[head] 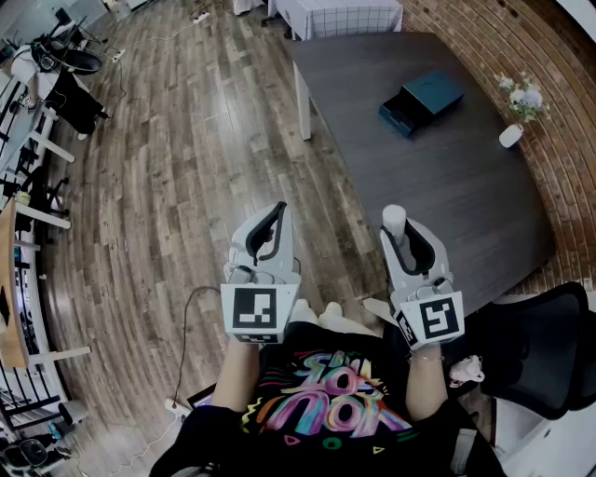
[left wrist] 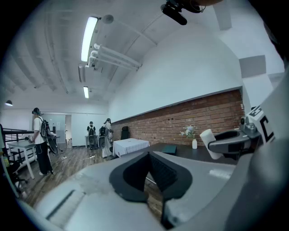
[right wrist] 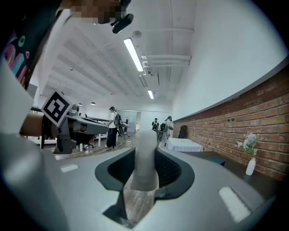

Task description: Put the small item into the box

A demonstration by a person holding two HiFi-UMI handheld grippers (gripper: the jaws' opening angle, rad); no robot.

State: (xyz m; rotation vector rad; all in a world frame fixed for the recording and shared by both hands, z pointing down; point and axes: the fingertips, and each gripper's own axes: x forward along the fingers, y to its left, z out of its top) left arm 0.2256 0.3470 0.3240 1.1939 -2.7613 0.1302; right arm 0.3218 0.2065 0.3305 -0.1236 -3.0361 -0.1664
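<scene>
My right gripper (head: 402, 233) is shut on a small white cylinder (head: 394, 218), which stands up between its pads just off the near edge of the dark table (head: 466, 196). In the right gripper view the cylinder (right wrist: 145, 144) fills the gap between the jaws. The box (head: 421, 101), dark teal with its drawer slid partly out, sits far across the table. My left gripper (head: 271, 225) is held level beside the right one over the wooden floor, its jaws shut with nothing in them (left wrist: 149, 164). From the left gripper view I see the cylinder (left wrist: 207, 139) and the box (left wrist: 170, 149).
A small white vase with flowers (head: 515, 116) stands at the table's right edge by the brick wall. A black office chair (head: 549, 354) is at my right. A table with a white cloth (head: 340, 17) stands beyond the dark one. Several people stand far down the room (left wrist: 40, 140).
</scene>
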